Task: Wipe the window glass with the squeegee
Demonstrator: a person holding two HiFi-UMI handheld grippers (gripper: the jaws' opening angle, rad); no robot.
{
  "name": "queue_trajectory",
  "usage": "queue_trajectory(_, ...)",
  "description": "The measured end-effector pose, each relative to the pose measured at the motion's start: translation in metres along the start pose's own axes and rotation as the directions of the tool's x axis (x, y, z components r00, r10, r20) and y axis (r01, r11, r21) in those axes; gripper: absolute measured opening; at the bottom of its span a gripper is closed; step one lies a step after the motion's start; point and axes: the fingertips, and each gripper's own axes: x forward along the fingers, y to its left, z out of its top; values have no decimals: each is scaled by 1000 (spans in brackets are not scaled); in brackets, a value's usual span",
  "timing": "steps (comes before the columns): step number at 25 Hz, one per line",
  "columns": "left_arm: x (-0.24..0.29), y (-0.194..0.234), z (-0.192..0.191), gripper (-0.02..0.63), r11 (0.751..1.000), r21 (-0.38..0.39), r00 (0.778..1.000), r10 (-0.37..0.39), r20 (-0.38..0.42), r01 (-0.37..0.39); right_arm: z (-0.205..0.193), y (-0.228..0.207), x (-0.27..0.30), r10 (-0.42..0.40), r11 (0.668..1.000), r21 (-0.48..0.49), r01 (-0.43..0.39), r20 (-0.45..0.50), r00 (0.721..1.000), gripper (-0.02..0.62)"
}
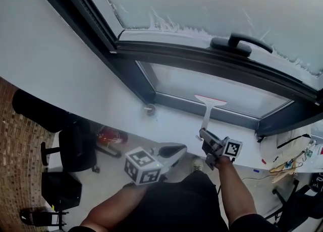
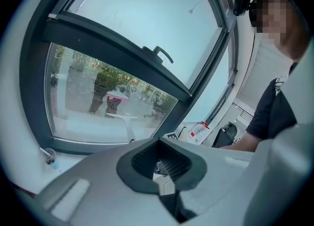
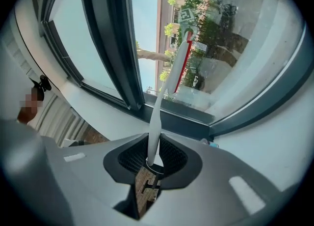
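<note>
1. White plastic squeegee with a thin red rubber blade. It looks light and stiff in the handle, and the only soft part is the blade edge.
2. The right gripper is clamped on the bottom end of the handle, which sticks straight out from between the jaws.
3. The blade end is up at the lower pane of the window glass, near its bottom edge. I can't tell whether it's touching or just off.
4. Holding that far down gives reach, but smooth plastic could twist in the pads, so I'd say firm squeeze, steady pressure.
5. The left gripper is closed with nothing in it and sits low, away from the glass.
</note>
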Motion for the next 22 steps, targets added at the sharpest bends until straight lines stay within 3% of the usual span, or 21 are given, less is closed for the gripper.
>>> queue_trajectory(6,33,-25,20,0,1000,-5,998,-27,52,27,28,32,-20,24,998,-54,-28,-60,998,92)
queue_trajectory(11,48,-42,15,0,999,-7,997,-48,65,48,51,54,-24,58,993,-101,-62,-46,997,92)
queue_trajectory(22,6,-66,7,0,998,17,995,-64,71,63,53,95,-36,80,986,-149,-73,47,996,92)
